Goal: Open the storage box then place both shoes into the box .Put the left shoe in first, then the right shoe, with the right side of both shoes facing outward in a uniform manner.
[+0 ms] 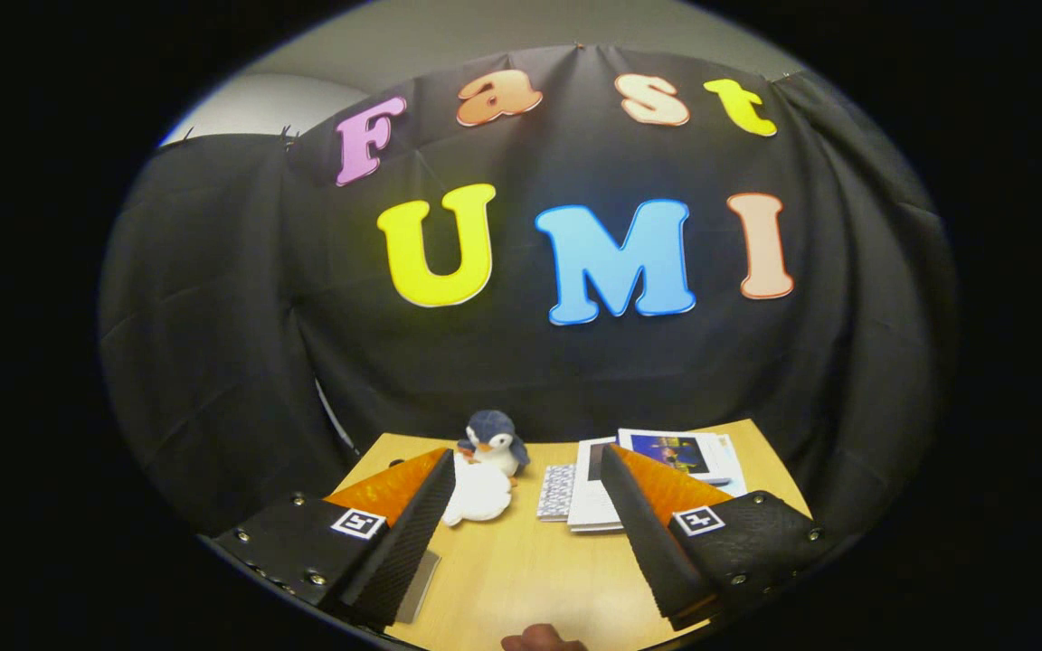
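Observation:
My gripper (526, 470) is held above a light wooden table (521, 579), its two fingers (412, 524) spread wide apart with nothing between them, so it is open. Beyond the fingers, near the table's far edge, sit a small penguin plush (494, 441) and a white soft toy (478, 493) just in front of it. I make out neither a storage box nor shoes among the things on the table.
A stack of white papers and booklets (666, 461) lies behind the right finger, with a small patterned card (557, 493) beside it. A fingertip of a person (541, 640) shows at the table's near edge. A grey flat piece (419, 588) lies under the left finger.

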A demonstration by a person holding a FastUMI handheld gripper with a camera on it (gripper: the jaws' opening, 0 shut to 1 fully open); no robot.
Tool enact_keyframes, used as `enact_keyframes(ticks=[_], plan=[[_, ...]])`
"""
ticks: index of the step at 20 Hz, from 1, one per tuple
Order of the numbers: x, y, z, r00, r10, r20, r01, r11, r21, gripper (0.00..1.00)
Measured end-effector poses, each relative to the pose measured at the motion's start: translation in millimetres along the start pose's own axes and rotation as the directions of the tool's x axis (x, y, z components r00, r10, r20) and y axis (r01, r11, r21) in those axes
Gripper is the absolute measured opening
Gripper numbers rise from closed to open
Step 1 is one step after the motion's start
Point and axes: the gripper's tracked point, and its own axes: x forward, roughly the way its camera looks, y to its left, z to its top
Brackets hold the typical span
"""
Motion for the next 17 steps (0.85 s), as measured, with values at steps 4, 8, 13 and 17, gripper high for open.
enact_keyframes(ticks=[4,8,13,17], plan=[[-14,-15,30,0.99,-0.06,0.127,0.063,0.998,-0.019,1.0],[-17,-25,43,0.976,-0.083,0.199,0.084,0.996,0.006,1.0],[-12,-44,53,0.964,-0.125,0.236,0.12,0.992,0.036,1.0],[-8,-55,57,0.959,-0.143,0.244,0.136,0.99,0.044,1.0]])
